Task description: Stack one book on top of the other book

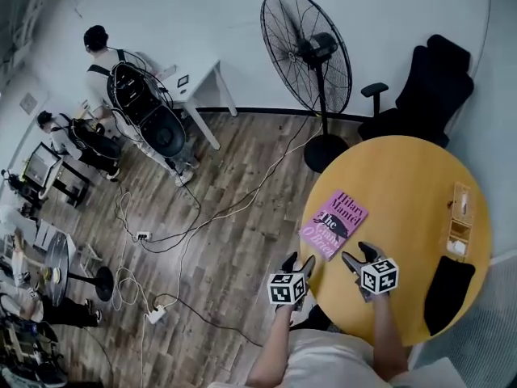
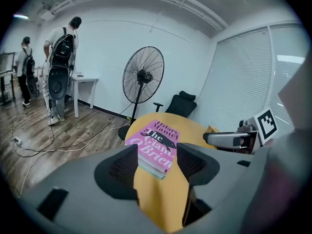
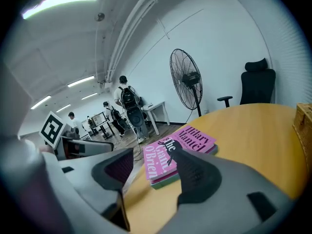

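Observation:
A pink book (image 1: pixel 333 223) lies on a second, greenish book on the round yellow table (image 1: pixel 404 176), near its left edge. Only the lower book's edge (image 3: pixel 165 180) shows under the pink cover (image 3: pixel 178 147). My left gripper (image 1: pixel 299 261) hovers open at the table's near-left rim, just short of the stack. The right gripper (image 1: pixel 358 254) is open beside it, over the tabletop. In the left gripper view the pink book (image 2: pixel 158 140) lies ahead of the parted jaws (image 2: pixel 157 165). Neither gripper touches a book.
A small wooden box (image 1: pixel 460 217) and a black flat object (image 1: pixel 448 293) sit on the table's right side. A standing fan (image 1: pixel 311 55) and a black office chair (image 1: pixel 428 87) stand beyond the table. Cables (image 1: pixel 194 225) cross the wooden floor; people stand at the far left.

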